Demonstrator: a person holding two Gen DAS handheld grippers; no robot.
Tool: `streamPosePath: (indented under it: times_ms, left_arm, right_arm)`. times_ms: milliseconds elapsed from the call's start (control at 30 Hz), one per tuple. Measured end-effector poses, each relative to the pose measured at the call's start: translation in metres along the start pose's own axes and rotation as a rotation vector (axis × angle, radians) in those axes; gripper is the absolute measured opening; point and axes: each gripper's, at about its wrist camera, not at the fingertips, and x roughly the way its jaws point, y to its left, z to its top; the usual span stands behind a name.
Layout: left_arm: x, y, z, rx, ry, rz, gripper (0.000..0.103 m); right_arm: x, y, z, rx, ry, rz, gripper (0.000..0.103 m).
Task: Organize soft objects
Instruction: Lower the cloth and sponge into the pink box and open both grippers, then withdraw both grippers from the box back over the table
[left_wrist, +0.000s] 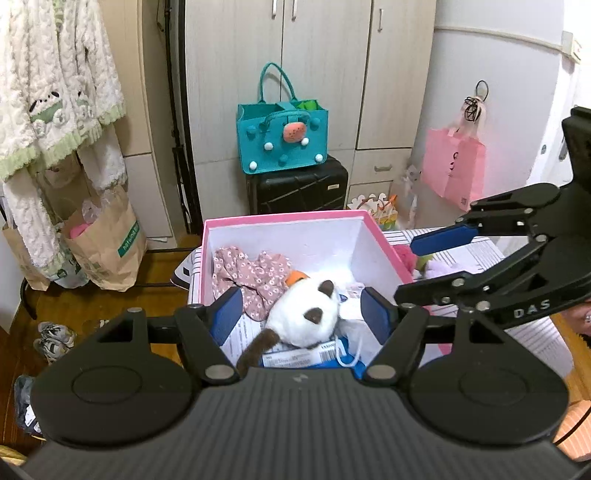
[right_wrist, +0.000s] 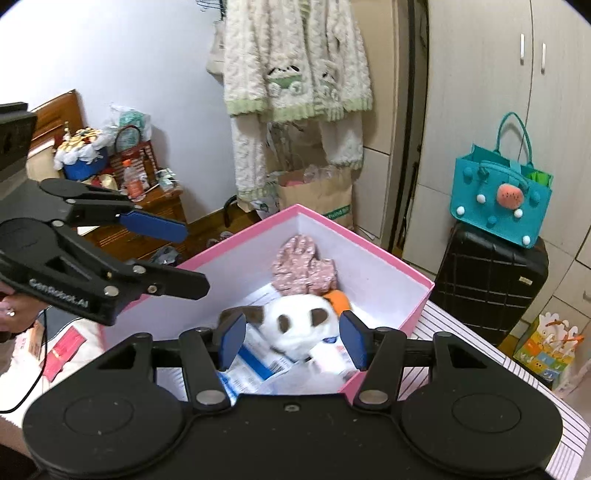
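A pink box (left_wrist: 284, 218) with white walls stands on a striped surface (left_wrist: 476, 254). Inside it lie a white plush cat (left_wrist: 295, 325) with brown ears and tail, a pink floral cloth (left_wrist: 255, 277), and paper packets. My left gripper (left_wrist: 301, 312) hovers over the box, open, with the plush below its blue pads and untouched. My right gripper (right_wrist: 292, 339) is also open above the plush cat (right_wrist: 299, 325) and the floral cloth (right_wrist: 303, 269). Each gripper appears in the other's view: the right gripper (left_wrist: 410, 269) by the box's right side, the left gripper (right_wrist: 184, 256) by its left. More soft items (left_wrist: 441, 267) lie outside the box.
A teal felt bag (left_wrist: 282, 142) sits on a black suitcase (left_wrist: 299, 188) before the wardrobe. A pink bag (left_wrist: 452, 166) hangs on the right wall. A fleece robe (right_wrist: 295, 66) hangs above paper bags (left_wrist: 107, 243). A cluttered wooden cabinet (right_wrist: 147, 210) stands on the left.
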Motion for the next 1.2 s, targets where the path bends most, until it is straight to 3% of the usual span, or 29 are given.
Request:
streamPosePath:
  times_ms: [500, 867, 1200]
  left_arm:
    - [-0.078, -0.047, -0.021, 0.134, -0.078, -0.014, 0.082]
    - [-0.106, -0.075, -0.036, 0.135, 0.009, -0.14, 0.084]
    - [-0.102, -0.11, -0.048, 0.199, 0.074, -0.186, 0.085]
  right_arm:
    - [-0.086, 0.042, -0.031, -0.064, -0.047, -0.04, 0.066]
    - [-0.128, 0.048, -0.071, -0.022, -0.031, -0.072, 0.071]
    - [-0.15, 0.029, -0.115, 0.049, -0.017, -0.109, 0.073]
